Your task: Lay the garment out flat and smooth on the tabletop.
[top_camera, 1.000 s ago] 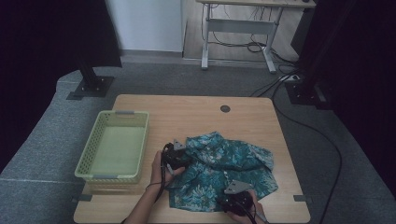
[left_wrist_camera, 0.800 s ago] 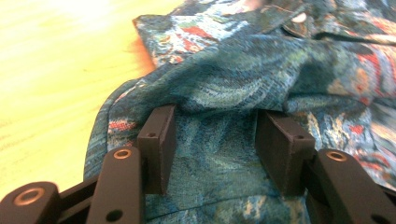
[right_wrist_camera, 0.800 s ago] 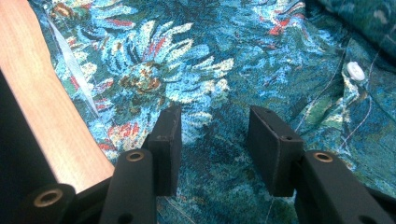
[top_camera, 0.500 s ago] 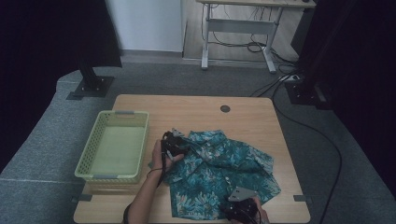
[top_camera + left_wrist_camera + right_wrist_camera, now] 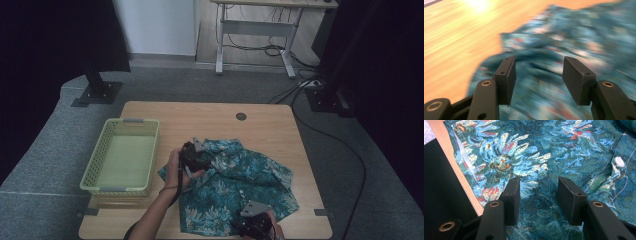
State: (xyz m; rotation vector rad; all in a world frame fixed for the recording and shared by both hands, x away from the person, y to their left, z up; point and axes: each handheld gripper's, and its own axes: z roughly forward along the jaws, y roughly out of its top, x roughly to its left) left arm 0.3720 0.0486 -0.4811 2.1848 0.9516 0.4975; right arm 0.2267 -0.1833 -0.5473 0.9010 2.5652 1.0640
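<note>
- Wooden worktop [image 5: 270, 130] on grey carpet; dark curtains on both sides.
- Right gripper [image 5: 251, 223]: near edge, over the shirt's near hem; jaws apart, nothing between them.
- Floral teal shirt [image 5: 235, 190]: crumpled, lying at near centre-right of the worktop; white button [image 5: 619, 161] visible.
- Left gripper [image 5: 196, 156]: at the shirt's left edge near the collar; jaws apart above the cloth.
- Green basket [image 5: 122, 156]: left of the shirt, just beside it.
- White desk frame [image 5: 255, 35]: far background.
</note>
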